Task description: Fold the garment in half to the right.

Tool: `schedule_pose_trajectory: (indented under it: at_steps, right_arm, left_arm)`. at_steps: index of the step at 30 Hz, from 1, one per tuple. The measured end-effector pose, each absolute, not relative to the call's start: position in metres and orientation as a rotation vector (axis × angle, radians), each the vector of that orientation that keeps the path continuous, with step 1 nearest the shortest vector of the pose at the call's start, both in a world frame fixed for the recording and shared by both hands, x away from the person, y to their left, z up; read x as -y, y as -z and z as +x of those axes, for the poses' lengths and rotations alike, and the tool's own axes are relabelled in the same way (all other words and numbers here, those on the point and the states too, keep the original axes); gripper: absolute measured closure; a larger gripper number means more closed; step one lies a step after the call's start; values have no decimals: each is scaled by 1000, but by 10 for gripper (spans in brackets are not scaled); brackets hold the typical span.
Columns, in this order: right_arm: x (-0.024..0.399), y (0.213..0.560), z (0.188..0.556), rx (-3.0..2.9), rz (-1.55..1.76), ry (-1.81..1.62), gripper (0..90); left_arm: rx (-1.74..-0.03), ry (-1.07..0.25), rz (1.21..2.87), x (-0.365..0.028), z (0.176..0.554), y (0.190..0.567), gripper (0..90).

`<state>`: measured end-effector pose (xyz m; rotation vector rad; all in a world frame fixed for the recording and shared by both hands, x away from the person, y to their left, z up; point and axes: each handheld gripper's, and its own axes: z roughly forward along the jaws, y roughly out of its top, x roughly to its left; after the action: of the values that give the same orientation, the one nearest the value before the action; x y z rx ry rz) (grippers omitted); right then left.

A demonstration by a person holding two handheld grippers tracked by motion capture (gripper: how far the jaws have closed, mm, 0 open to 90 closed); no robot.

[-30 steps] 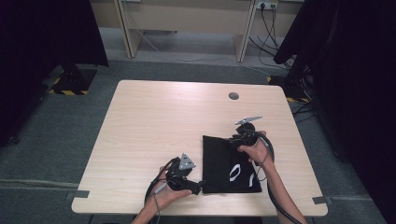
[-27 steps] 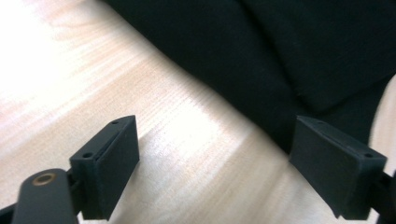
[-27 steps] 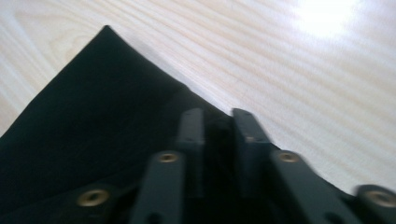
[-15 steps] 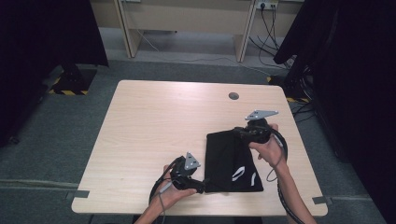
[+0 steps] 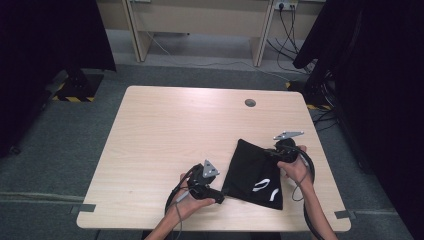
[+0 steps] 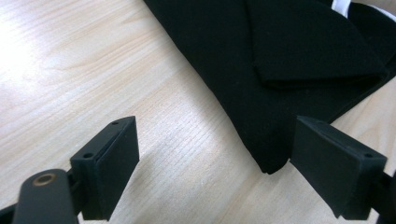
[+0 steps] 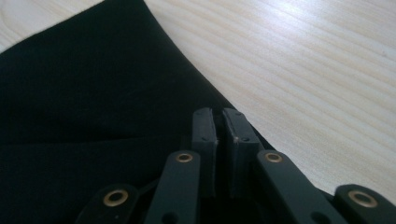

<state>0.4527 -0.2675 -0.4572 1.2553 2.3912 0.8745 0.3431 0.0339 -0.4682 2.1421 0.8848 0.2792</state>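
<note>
The step in hand looks like folding or straightening the black cloth bag (image 5: 255, 172) on the bench (image 5: 165, 135); to do it well, I judge the right hand-held gripper (image 5: 274, 153) should keep its pinch right at the bag's right edge and draw the fabric flat and low over the wood, without lifting so high that the folded flap slips; the left hand-held gripper (image 5: 220, 197) would best slide its jaws over the near left corner and pin it before any pull comes, so the bag does not skate across the bench; a slow, even pull matters, since thin fabric bunches easily.

The bag lies on the near right part of the bench, a dark shape with white markings towards its near end; in the right gripper view the right hand-held gripper (image 7: 219, 135) has just been closing and now stands clenched on the black fabric (image 7: 84, 107) at its edge, bare wood just to the right; in the left gripper view the left hand-held gripper (image 6: 215, 154) is released, its jaws wide apart; the bag's near corner (image 6: 271, 158) sits between them, close beside the right jaw, whether touching it I cannot tell; a folded flap (image 6: 308, 46) lies farther off on the bag.
</note>
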Motion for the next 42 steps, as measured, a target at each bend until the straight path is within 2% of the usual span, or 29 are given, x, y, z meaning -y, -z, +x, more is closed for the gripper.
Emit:
schedule_pose_trajectory:
  at_steps: [2,5,10,15,20,25,32,39,42]
  right_arm:
    - [267,456,452,-2377,1243,-842,778]
    - [267,454,452,-2332,1276,-822,636]
    - [271,436,439,-2285,1246,-878,584]
    - [271,430,420,-2308,1219,-875,558]
    - [268,444,407,-2367,1224,-845,548]
    - [263,463,415,-2389,1221,-899,553]
    - [237,464,437,-2477,1096,-939,559]
    - [202,464,441,-2503,1035,-929,559]
    - [197,460,441,-2494,1044,-897,480]
  left_arm:
    - [-890,-277,2143,-34,346,469,144]
    - [-901,-281,2138,-36,347,469,144]
    - [-914,-292,2134,-42,348,468,144]
    - [-929,-301,2130,-51,348,469,144]
    - [-956,-302,2125,-61,347,472,142]
    - [-977,-302,2122,-70,346,474,140]
    - [-1001,-313,2100,-79,347,476,139]
    - [-1014,-315,2086,-83,346,477,139]
    - [-1008,-315,2090,-84,344,477,139]
